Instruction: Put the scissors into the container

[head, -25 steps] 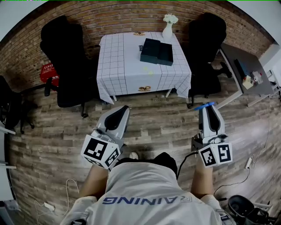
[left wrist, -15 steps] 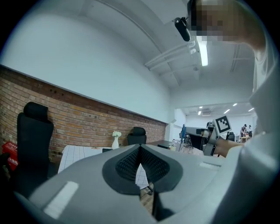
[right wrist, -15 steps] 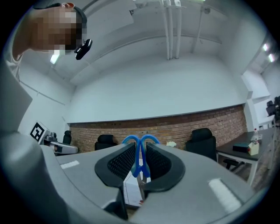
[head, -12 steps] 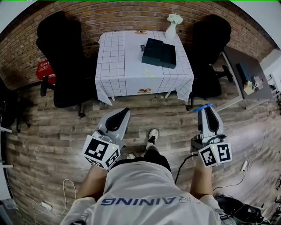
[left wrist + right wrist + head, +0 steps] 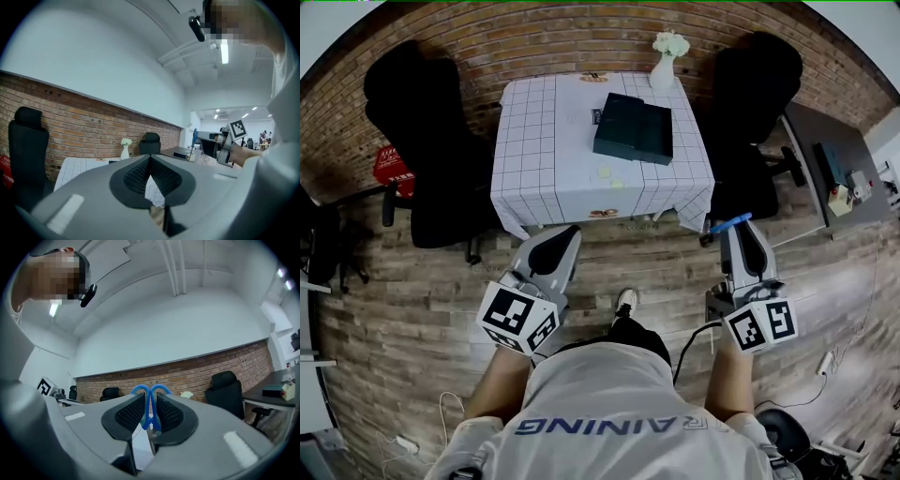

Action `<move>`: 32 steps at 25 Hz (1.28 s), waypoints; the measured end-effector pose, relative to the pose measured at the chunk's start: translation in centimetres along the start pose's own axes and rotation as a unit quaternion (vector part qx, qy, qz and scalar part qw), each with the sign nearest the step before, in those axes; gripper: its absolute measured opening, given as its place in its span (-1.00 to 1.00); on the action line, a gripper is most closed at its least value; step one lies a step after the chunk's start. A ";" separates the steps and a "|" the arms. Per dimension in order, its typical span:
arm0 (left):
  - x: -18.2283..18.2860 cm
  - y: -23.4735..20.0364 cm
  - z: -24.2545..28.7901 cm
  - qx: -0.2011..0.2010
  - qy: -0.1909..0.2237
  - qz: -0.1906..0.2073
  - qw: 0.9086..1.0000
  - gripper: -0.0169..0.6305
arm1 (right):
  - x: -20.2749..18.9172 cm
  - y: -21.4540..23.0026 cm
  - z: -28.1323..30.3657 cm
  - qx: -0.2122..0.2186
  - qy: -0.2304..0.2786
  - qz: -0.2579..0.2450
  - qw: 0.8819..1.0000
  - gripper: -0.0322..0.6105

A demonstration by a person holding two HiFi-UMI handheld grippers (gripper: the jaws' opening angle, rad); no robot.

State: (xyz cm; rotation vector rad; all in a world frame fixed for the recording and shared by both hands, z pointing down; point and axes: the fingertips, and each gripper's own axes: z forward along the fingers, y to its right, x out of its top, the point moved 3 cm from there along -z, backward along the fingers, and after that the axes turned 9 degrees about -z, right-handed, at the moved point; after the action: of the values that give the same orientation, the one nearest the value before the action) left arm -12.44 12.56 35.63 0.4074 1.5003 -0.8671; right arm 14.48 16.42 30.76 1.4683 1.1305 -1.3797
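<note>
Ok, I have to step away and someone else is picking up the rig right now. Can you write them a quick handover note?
Left tongs: shut, nothing in them.
Right tongs: shut on the scissors, blue handles poking out past the tips.
The container is the dark box on the table ahead, towards its far right side. You are standing on the floor short of the table.
Done: scissors picked up.
Left: step up to the table, bring the right tongs over the container, and release the scissors into it.
</note>
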 end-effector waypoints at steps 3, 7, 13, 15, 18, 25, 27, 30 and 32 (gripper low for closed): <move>0.8 -0.1 4.1 -0.008 -0.006 0.008 1.000 -0.95 | -0.3 3.2 2.2 -0.005 -0.002 0.002 1.000 -0.60; 2.5 -0.4 9.0 -0.006 -0.003 0.015 1.000 -0.95 | -0.4 7.4 5.2 -0.002 -0.005 0.012 1.000 -0.60; 2.9 -0.6 15.1 0.015 -0.012 0.005 1.000 -0.95 | -0.5 12.9 9.8 0.038 0.004 0.061 0.997 -0.60; 2.8 -0.8 16.7 0.023 -0.014 0.005 1.000 -0.95 | -1.1 14.6 11.2 0.044 0.003 0.068 0.997 -0.60; 2.4 -1.1 18.7 0.033 -0.022 0.009 0.999 -0.95 | -2.8 16.8 12.8 0.046 -0.002 0.087 0.995 -0.60; 3.0 -3.7 23.2 0.034 -0.042 0.010 0.998 -0.95 | -5.5 19.7 16.6 0.033 -0.020 0.117 0.992 -0.60; 2.7 -4.3 24.9 0.020 -0.047 0.008 0.999 -0.95 | -5.9 20.6 17.1 0.020 -0.024 0.114 0.993 -0.60; 2.5 -5.5 28.0 -0.003 -0.050 0.000 0.999 -0.95 | -6.1 22.2 17.9 -0.007 -0.030 0.105 0.994 -0.60; 2.8 -6.7 30.0 -0.020 -0.050 -0.003 0.999 -0.95 | -6.2 22.8 19.1 -0.023 -0.035 0.099 0.994 -0.60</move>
State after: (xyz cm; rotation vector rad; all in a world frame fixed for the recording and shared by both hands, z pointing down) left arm 3.10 -14.09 37.16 0.3262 1.4250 -0.8485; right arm 31.21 -8.58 35.01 1.4461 0.9391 -1.2487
